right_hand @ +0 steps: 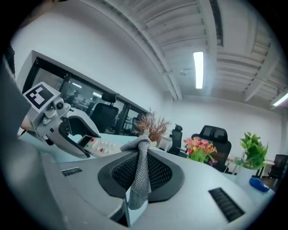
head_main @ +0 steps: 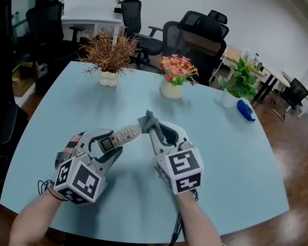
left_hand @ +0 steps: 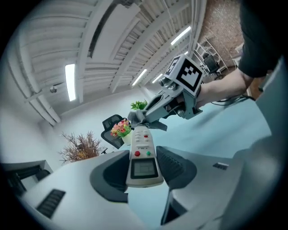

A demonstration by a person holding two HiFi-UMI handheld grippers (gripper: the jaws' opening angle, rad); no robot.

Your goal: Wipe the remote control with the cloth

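Observation:
Both grippers are held up above the pale blue table (head_main: 236, 156). My left gripper (head_main: 110, 144) is shut on the near end of a white remote control (head_main: 126, 135), which points away toward the right gripper. In the left gripper view the remote control (left_hand: 143, 157) lies between the pads with its screen and red and green buttons facing up. My right gripper (head_main: 152, 126) is shut on a grey knitted cloth (head_main: 147, 119). The cloth (right_hand: 140, 173) hangs from its pads, and its bunched tip touches the far end of the remote control (right_hand: 101, 146).
Along the table's far edge stand a pot of dried brown twigs (head_main: 110, 57), a pot of pink and orange flowers (head_main: 175, 75) and a green plant (head_main: 240, 81), with a blue object (head_main: 246, 110) beside it. Black office chairs (head_main: 191, 41) stand behind the table.

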